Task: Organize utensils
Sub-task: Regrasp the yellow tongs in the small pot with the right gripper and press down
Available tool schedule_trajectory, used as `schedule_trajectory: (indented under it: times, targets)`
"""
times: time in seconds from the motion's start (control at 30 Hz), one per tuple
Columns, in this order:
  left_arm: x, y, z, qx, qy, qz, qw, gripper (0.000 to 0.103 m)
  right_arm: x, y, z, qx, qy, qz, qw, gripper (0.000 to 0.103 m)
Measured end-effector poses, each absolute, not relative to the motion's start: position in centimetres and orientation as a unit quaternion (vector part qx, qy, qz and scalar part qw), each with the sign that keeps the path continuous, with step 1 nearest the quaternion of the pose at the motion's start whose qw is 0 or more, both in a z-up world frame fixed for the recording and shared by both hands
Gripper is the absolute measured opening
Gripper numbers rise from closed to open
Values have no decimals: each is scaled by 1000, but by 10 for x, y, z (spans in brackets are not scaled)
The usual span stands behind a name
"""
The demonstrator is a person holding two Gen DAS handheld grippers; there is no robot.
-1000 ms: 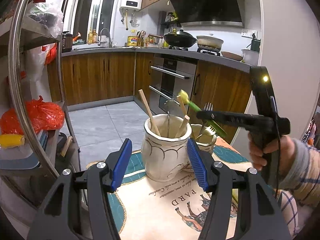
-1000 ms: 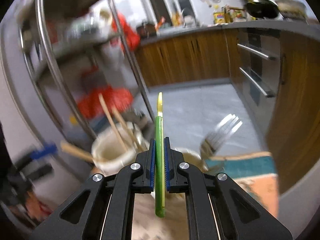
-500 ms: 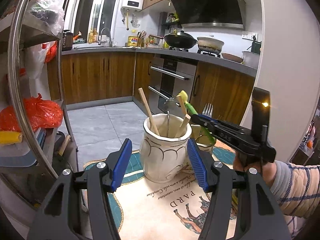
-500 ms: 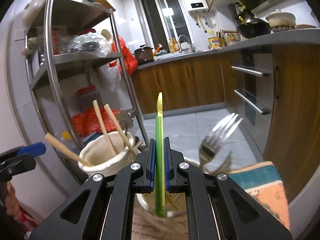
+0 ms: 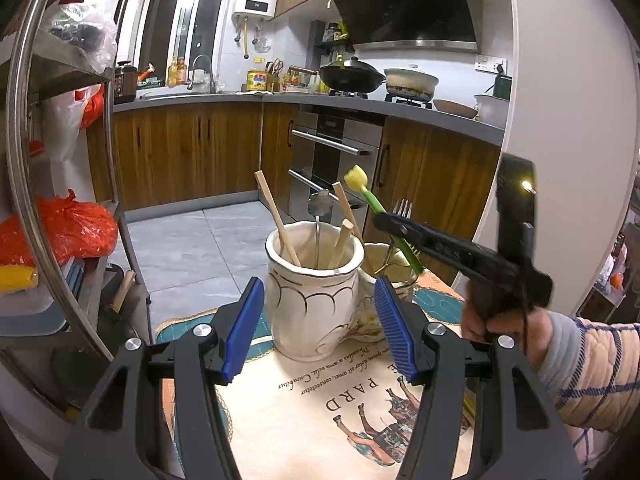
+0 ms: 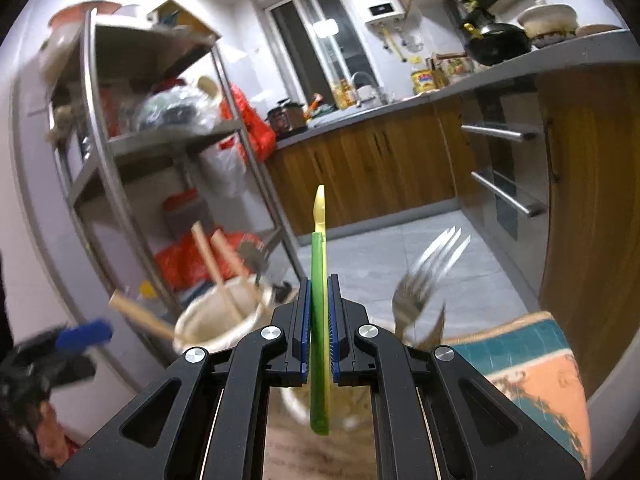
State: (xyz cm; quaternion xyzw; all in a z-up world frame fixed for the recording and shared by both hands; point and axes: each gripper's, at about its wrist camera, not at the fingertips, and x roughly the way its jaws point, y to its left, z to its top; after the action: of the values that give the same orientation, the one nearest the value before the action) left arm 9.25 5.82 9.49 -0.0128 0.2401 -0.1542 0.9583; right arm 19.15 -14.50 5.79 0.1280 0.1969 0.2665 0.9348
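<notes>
A green utensil [image 6: 319, 320] with a yellow tip is clamped between the closed pads of the right gripper [image 6: 319, 320], its long axis running along the fingers, tip pointing away from the hand and slanting upward. In the left wrist view, the same utensil [image 5: 394, 232] is seen above the smaller cream cup [image 5: 384, 256], which stands just behind and to the right of the large cream jar [image 5: 314, 300]; its lower end appears to reach into or close over that cup (the exact depth cannot be told).

The left gripper [image 5: 318, 332] is held partly open, its blue pads [image 5: 244, 328] on either side of the large jar without touching it; nothing is gripped. Relative to the large jar, the left gripper is the nearer tool, while the right gripper [image 5: 396, 226] is placed above and to the jar's right, over the cup.

Counted in the large jar: three wooden sticks [image 5: 278, 216] and one metal utensil [image 5: 319, 216] with a decorated top. One fork [image 5: 401, 210] is seen standing in the small cup, tines up (a second may be hidden behind it). Two vessels are counted in all, both set on a printed cloth [image 5: 352, 408].

The coming move is judged to turn on whether the green utensil is to be lowered into the cup directly below it or carried leftward to the large jar.
</notes>
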Motion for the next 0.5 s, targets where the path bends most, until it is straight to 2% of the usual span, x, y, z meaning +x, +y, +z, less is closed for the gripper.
schedule_trajectory:
  times: [0.33,0.5]
  targets:
    - [96,60,90,-22,246,-154,957,57,181,-127,42,70,153,234,958,9]
    - [97,54,87,-17,248,-161,955,57,173,-142,41,73,167,236,954,9]
